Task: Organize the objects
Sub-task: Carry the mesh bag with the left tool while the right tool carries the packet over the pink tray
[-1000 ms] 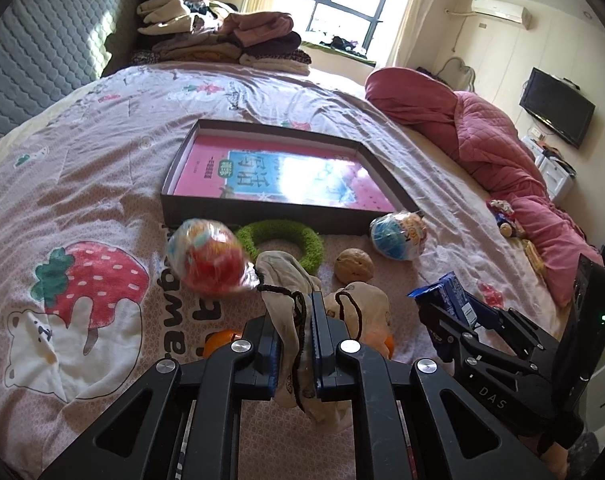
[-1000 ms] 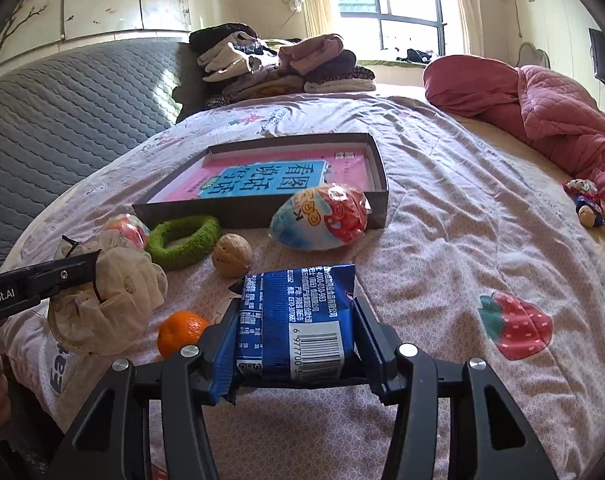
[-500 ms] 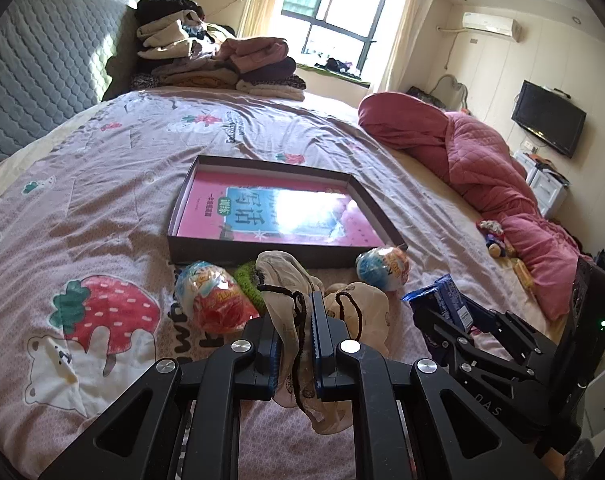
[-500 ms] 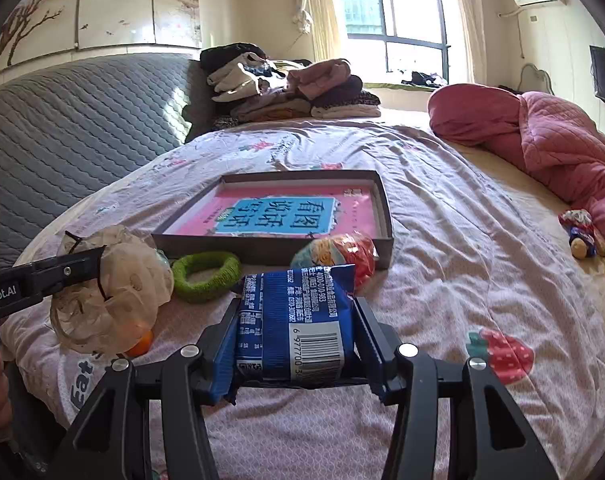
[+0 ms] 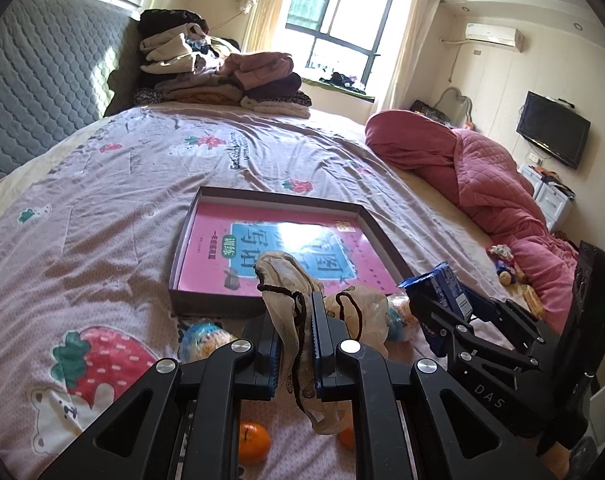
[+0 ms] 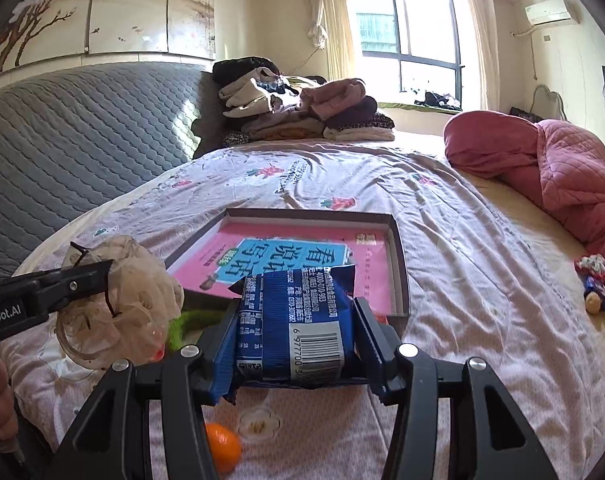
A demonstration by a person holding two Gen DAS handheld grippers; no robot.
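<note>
Beige drawstring cloth pouch (image 5: 290, 312) pinched between closed left gripper (image 5: 295, 344) fingers, just short of shallow dark cardboard tray (image 5: 182, 248); round wrapped toys, perhaps, behind it. Blue foil snack packet (image 6: 298, 324) clamped in right gripper (image 6: 294, 344), hanging before tray's near rim.

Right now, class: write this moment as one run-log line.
left gripper: shut on cloth pouch | right gripper: shut on blue snack packet | box tray: ahead | both lifted off bed

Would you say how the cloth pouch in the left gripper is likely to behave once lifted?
Probably floppy: the cloth pouch sags below the left gripper. Likely light, since a thin pinch holds it. Its cord dangles and may snag.
</note>
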